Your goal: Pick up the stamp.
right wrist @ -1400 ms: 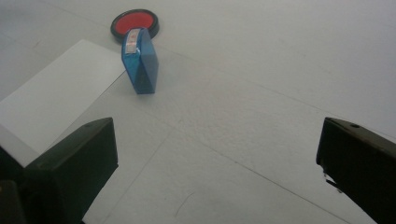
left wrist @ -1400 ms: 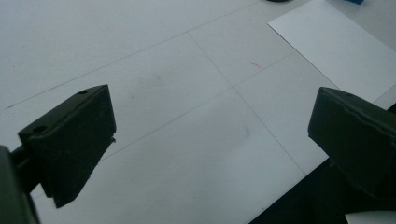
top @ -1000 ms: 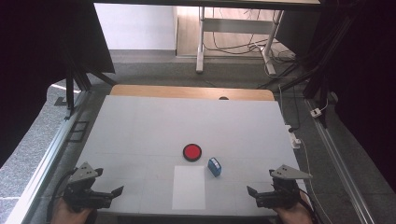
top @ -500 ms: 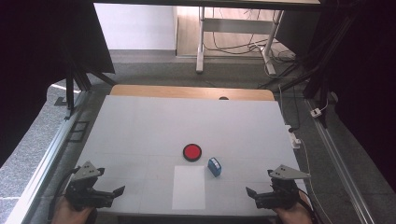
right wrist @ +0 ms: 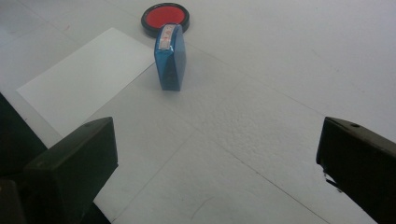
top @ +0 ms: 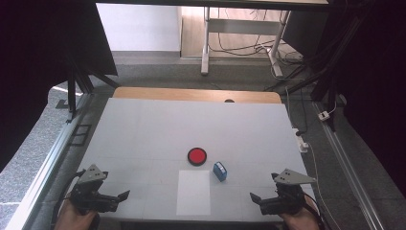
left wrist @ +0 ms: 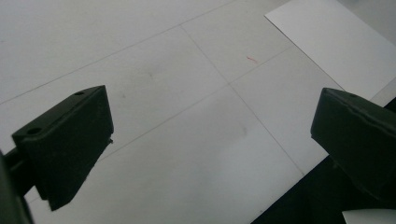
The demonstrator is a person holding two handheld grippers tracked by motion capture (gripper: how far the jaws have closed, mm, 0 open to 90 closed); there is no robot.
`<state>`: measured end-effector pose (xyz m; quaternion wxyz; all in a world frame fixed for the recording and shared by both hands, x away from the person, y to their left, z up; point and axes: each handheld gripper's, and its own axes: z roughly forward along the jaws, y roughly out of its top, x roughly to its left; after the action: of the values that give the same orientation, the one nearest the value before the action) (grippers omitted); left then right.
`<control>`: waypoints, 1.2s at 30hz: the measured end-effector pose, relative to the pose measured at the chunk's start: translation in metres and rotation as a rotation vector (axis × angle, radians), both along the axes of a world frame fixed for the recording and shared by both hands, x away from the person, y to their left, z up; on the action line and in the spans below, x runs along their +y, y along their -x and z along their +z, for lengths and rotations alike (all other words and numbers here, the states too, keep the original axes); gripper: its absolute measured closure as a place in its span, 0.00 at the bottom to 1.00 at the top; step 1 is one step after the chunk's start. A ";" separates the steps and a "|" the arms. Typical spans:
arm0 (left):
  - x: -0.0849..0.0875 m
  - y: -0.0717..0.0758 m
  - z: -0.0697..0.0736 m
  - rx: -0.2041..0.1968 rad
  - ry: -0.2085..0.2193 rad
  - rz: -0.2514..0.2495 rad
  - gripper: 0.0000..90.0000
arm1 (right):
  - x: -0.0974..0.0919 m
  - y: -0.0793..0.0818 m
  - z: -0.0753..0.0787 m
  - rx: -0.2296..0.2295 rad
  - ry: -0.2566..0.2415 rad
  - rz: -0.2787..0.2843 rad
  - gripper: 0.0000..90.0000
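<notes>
Two tools sit at the near edge of the counter (top: 143,124) in the high view, the left tool (top: 123,195) and the right tool (top: 255,197), the hands behind them cut off by the frame; between them lie a white sheet (top: 193,192), a blue stamp (top: 220,171) just beside its far right corner, and a red ink pad (top: 197,156) near the stamp. Left gripper view: jaws spread wide, holding nothing, over bare counter, the sheet's corner cropped. Right gripper view: jaws wide apart and empty, the stamp upright ahead, well apart from them, its label too small to read.
</notes>
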<state>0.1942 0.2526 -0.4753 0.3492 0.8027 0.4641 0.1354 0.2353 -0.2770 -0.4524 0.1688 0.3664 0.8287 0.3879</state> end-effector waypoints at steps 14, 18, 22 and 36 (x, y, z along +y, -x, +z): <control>0.000 -0.001 0.000 0.009 0.007 -0.003 0.00 | 0.017 -0.005 0.001 -0.020 -0.006 0.047 0.00; 0.001 -0.001 -0.001 0.015 0.020 -0.012 0.00 | 0.021 -0.008 0.001 -0.009 -0.008 0.063 0.00; 0.001 -0.002 -0.001 0.018 0.022 -0.018 0.00 | 0.027 -0.010 0.001 -0.005 -0.007 0.076 0.00; 0.002 -0.002 -0.001 0.022 0.030 -0.031 0.00 | 0.050 -0.027 -0.002 0.037 -0.005 0.087 0.00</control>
<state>0.1961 0.2545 -0.4765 0.3582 0.8057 0.4576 0.1142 0.2627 -0.2271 -0.4545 0.1354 0.3377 0.8459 0.3901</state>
